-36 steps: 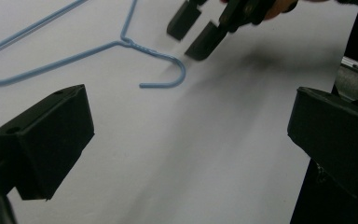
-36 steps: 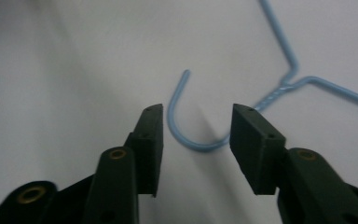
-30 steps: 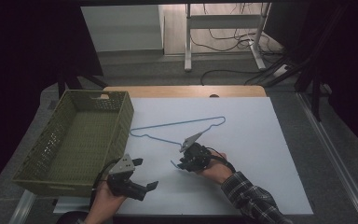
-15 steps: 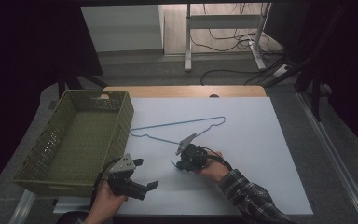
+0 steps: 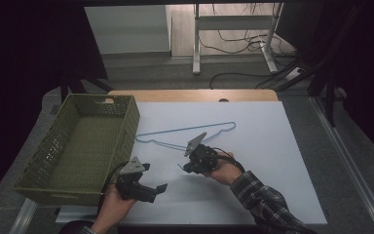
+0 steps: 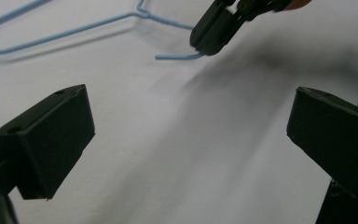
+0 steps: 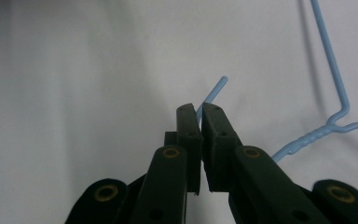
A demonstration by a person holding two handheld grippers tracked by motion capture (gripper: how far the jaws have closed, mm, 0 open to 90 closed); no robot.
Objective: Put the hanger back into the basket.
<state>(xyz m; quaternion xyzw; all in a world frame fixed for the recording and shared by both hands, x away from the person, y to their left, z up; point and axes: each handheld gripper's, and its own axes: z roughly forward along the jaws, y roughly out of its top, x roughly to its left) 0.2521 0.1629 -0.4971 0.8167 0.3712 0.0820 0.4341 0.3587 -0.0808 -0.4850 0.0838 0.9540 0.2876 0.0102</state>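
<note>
Right gripper view had the right gripper (image 7: 200,112) clamped tight on the hook of the one blue wire hanger (image 7: 338,112), likely to drag or lift it off the white table (image 5: 272,146). The left gripper (image 5: 151,187) waited, jaws wide and empty, beside the single green basket (image 5: 78,141).

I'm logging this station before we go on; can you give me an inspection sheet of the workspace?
Surface: white table top, bare apart from the items below.
Job's things: light blue wire hanger lying flat; green basket at the left edge, nothing seen inside.
Clutter: nothing seen.
Grippers: right gripper shut on the hanger's hook; left gripper open, holding nothing.
Cables: floor cables beyond the table.
Surroundings: dark room, metal stand legs behind.
</note>
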